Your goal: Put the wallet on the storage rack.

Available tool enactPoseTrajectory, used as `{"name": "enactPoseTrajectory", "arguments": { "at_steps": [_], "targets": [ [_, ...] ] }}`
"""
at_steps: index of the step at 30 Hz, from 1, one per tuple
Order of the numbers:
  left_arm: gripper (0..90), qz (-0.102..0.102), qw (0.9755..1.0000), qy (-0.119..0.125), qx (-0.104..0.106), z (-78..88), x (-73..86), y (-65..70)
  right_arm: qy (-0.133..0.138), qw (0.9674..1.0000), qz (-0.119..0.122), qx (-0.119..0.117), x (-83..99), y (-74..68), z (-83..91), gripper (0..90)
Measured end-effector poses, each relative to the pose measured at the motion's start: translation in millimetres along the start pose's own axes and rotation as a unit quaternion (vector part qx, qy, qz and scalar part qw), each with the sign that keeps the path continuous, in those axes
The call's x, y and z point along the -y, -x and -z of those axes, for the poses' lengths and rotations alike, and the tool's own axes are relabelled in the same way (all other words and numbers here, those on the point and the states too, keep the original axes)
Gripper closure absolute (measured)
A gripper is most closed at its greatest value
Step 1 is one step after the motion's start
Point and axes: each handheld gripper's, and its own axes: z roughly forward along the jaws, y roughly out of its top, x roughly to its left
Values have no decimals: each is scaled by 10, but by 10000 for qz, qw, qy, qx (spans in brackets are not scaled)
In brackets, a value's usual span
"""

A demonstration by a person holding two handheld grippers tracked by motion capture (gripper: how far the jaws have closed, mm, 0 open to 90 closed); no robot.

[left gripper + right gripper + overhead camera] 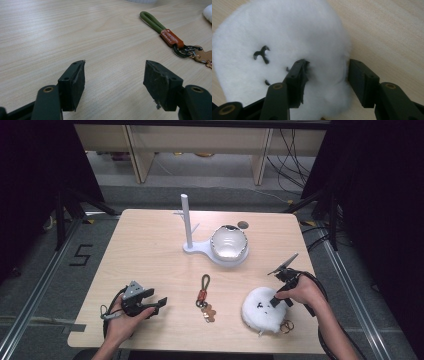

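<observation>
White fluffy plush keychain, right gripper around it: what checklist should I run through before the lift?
1. Right gripper straddles the white fluffy plush keychain: ok, fur sits between both jaws.
2. Pads pressing firmly on the plush: cannot tell; one pad sinks into the fur, the other sits at its edge.
3. Gold ring on the plush free of snags: ok, it lies loose on the light wooden table.
4. Left gripper out of the way: ok, open and holding nothing.
5. Green-loop keychain with orange tag clear of the plush: ok, lying apart.
6. White hook stand upright: ok.
</observation>
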Motion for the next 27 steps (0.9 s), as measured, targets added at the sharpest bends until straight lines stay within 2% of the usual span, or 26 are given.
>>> {"name": "enactPoseTrajectory", "arguments": {
  "at_steps": [3, 5, 6, 9, 10, 11, 13, 16, 20, 21, 22, 24, 25, 26, 27],
  "targets": [
    [329, 9, 10000, -6, -5, 0, 0, -3, 56, 10000, 52, -5, -2, -17, -10, 579],
    [329, 29, 10000, -5, -8, 1, 0, -6, 21, 10000, -1, -17, -8, -25, -17, 604],
    [329, 35, 10000, -2, -6, 1, 1, -7, -29, 9999, -64, 124, -10, -22, -24, 614],
    [329, 41, 10000, 3, -7, 1, 1, -9, -55, 10000, -19, 14, -16, -8, -23, 655],
    [329, 52, 10000, 1, -12, 2, 1, -9, -94, 9999, -69, 20, -18, -15, -20, 665],
    [329, 68, 10000, 9, -12, 2, 1, -8, 62, 9999, 102, 63, -17, -2, -40, 680],
    [329, 58, 10000, 2, -9, 1, 0, -11, -20, 9999, 116, 94, -27, -13, -27, 721],
    [329, 61, 10000, 1, -17, 2, 1, -8, -16, 9999, 5, 132, -28, -33, -27, 765],
    [330, 81, 10000, 0, -18, 2, 0, -10, -16, 9999, -35, 155, -26, -31, -23, 793],
    [330, 80, 10000, -2, -18, 2, 0, -10, -108, 9996, -215, 178, -26, -51, -12, 795],
    [330, 79, 10000, -2, -20, 2, 0, -10, -24, 9998, -157, 127, -24, -49, -17, 800],
    [331, 79, 10000, 9, -23, 2, 1, -8, -83, 9998, -173, 111, -22, -55, 2, 807],
    [331, 76, 10000, 17, -9, 2, 2, -10, -8, 9996, -206, 187, -8, -73, 6, 810],
    [330, 74, 10000, 9, 5, 4, 0, -13, -22, 9997, -158, 194, 0, -77, 25, 812],
    [330, 76, 10000, 15, -4, 4, 1, -14, 107, 9996, -86, 238, 16, -90, 29, 813]
  ]
}}
